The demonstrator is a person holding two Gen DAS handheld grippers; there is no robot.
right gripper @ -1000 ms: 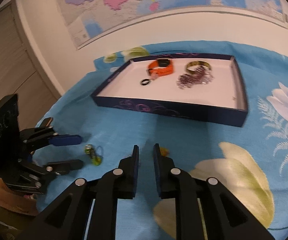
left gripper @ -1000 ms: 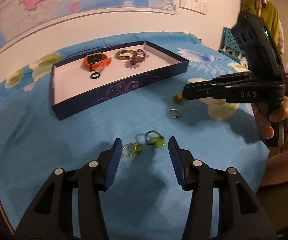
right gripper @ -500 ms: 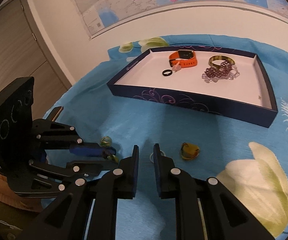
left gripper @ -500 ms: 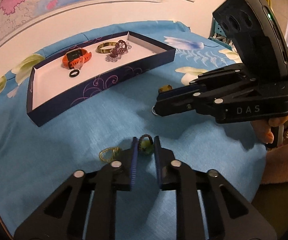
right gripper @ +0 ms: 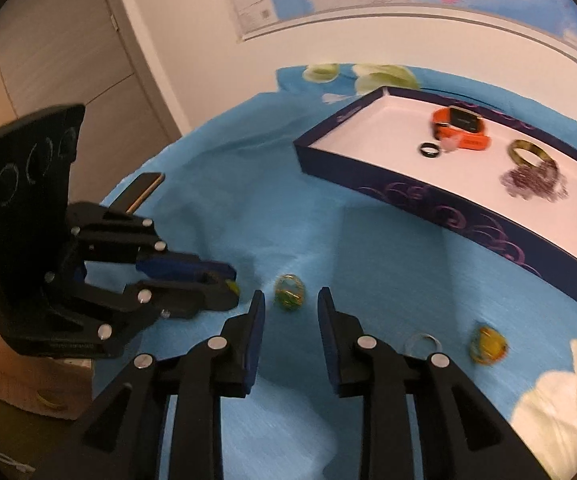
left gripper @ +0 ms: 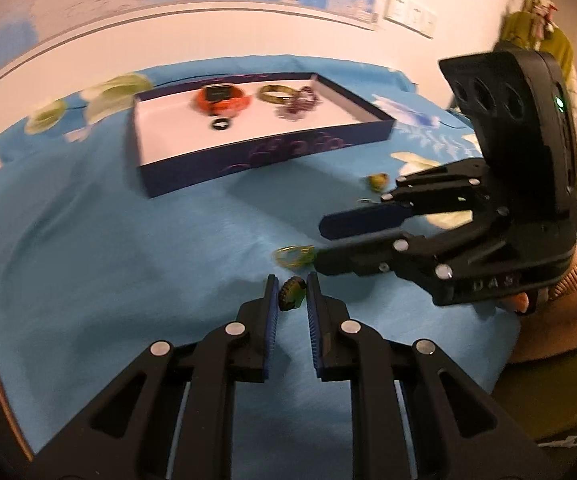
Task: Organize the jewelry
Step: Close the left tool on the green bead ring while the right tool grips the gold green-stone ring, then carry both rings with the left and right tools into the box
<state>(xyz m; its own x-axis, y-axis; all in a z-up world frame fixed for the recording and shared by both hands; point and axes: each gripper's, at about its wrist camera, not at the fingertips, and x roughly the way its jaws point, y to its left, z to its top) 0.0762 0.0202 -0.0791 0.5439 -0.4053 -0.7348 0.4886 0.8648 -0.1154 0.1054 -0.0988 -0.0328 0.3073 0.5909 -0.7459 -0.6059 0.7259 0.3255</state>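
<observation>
A blue flowered cloth covers the counter. On the left, the left tongs pinch a small green ring between their pads, apparently lifted to carry it off. Farther back sits a navy tray, the likely destination, already holding an orange watch, a black ring, a gold bangle and a purple beaded bracelet. To the right, the right tongs are spread around a gold-green ring, poised to close. Beyond lie a silver ring and a yellow ring.
</observation>
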